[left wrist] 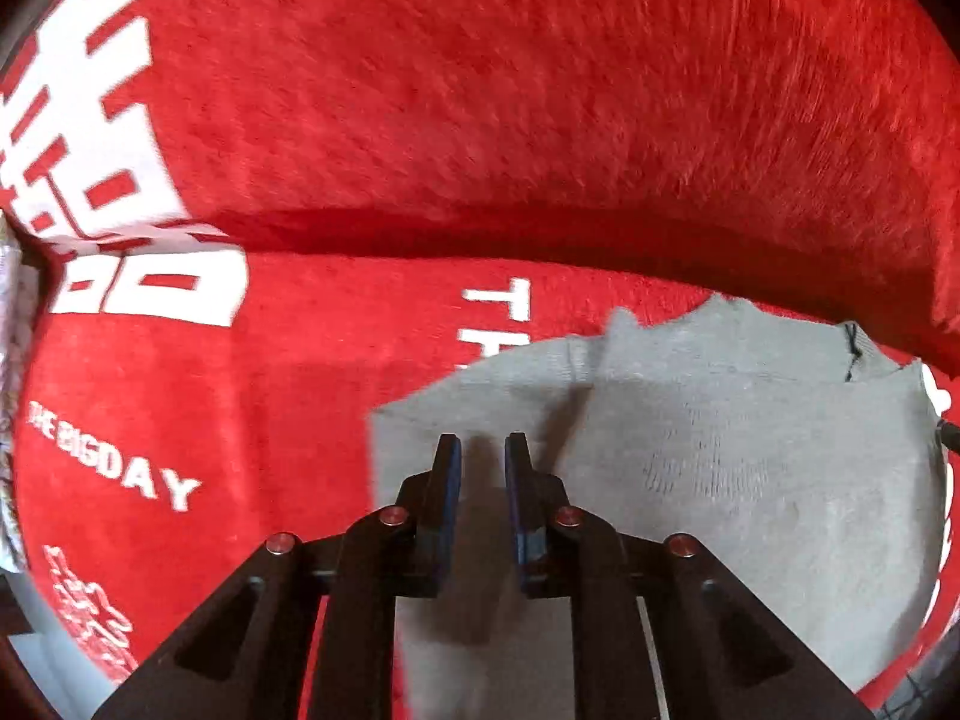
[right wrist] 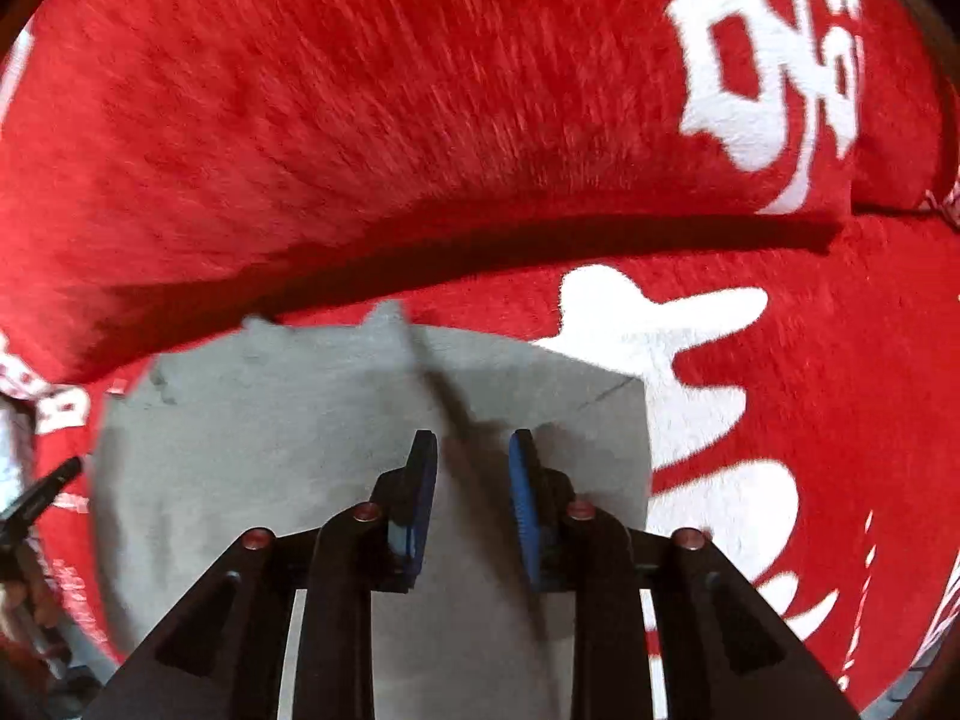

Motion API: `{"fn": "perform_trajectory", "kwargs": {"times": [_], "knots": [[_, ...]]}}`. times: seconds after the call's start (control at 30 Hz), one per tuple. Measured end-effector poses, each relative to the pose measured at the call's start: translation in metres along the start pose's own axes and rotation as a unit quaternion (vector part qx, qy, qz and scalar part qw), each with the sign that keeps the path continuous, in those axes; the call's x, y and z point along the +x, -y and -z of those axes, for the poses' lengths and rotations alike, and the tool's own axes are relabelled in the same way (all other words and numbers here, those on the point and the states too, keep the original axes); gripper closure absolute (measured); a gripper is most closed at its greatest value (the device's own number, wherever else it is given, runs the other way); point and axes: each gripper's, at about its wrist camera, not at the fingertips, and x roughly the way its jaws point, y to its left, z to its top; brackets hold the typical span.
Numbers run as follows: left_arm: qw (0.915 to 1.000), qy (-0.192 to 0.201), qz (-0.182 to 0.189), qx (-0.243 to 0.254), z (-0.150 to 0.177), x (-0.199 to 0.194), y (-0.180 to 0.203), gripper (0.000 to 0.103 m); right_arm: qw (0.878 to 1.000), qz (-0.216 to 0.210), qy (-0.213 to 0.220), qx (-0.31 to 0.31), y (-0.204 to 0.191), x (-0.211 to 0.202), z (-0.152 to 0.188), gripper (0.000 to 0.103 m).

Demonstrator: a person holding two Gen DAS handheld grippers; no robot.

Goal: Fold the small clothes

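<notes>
A small grey knit garment (left wrist: 720, 456) lies flat on a red plush blanket (left wrist: 480, 120) with white lettering. My left gripper (left wrist: 483, 447) hovers over the garment's left part, its jaws a little apart with nothing between them. In the right wrist view the same grey garment (right wrist: 270, 450) lies below my right gripper (right wrist: 472, 444), which is over its right part, open and empty. A fold line runs diagonally across the cloth just ahead of the right fingertips. The tip of the left gripper (right wrist: 42, 489) shows at the left edge of the right wrist view.
The red blanket (right wrist: 420, 120) rises in a thick fold behind the garment in both views, with a dark shadowed crease under it. White patterned fabric (left wrist: 12, 312) shows at the far left edge of the left wrist view.
</notes>
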Motion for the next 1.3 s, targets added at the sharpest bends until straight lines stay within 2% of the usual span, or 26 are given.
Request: {"fn": "perform_trajectory", "kwargs": {"times": [0.13,0.2,0.27,0.33,0.37,0.43,0.5,0.53,0.57,0.7,0.83,0.97,1.13,1.3], "knots": [[0.9989,0.000,0.047,-0.008,0.006,-0.019,-0.003,0.086,0.999,-0.042,0.001,-0.026,-0.023,-0.014,0.021,0.076],[0.9981,-0.014,0.059,-0.004,0.013,-0.013,0.010,0.086,0.999,-0.040,-0.011,-0.033,-0.032,-0.004,0.032,0.076],[0.9985,-0.034,0.043,0.003,0.027,0.000,0.019,0.086,0.999,-0.017,-0.027,-0.028,-0.035,0.010,0.044,0.077],[0.9988,-0.044,0.016,0.012,0.039,0.016,0.023,0.086,1.000,-0.016,-0.007,-0.026,-0.028,0.013,0.050,0.079],[0.9995,-0.023,0.020,0.012,0.046,0.013,0.019,0.086,1.000,-0.013,-0.006,-0.026,-0.025,0.011,0.050,0.079],[0.9993,-0.028,0.016,0.021,0.052,0.011,0.012,0.086,1.000,-0.001,-0.007,-0.025,-0.014,0.004,0.052,0.079],[0.9988,-0.031,0.028,0.026,0.060,0.006,0.000,0.075,1.000,-0.009,-0.014,-0.013,-0.002,0.002,0.052,0.079],[0.9989,-0.033,0.022,0.025,0.062,0.004,-0.006,0.058,1.000,-0.019,-0.016,0.000,0.003,0.001,0.052,0.079],[0.9991,-0.034,0.011,0.022,0.065,0.001,-0.013,0.051,0.999,-0.026,-0.020,0.017,0.010,0.000,0.050,0.079],[0.9987,-0.048,-0.013,0.002,0.076,-0.006,-0.037,0.051,0.999,-0.017,-0.027,0.040,0.008,-0.011,0.056,0.075],[0.9985,-0.042,0.013,-0.032,0.082,-0.020,-0.057,0.051,0.998,-0.042,-0.027,0.039,-0.015,-0.023,0.076,0.075],[0.9991,-0.012,0.034,-0.024,0.062,-0.032,-0.045,0.051,0.996,-0.070,-0.038,0.041,-0.042,-0.020,0.095,0.075],[0.9979,-0.008,0.055,-0.034,0.031,-0.001,-0.023,0.051,0.991,-0.104,-0.065,0.051,-0.066,-0.018,0.129,0.075],[0.9991,-0.028,0.030,-0.004,0.033,0.017,-0.006,0.051,0.982,-0.149,-0.097,0.058,-0.105,0.000,0.152,0.075]]}}
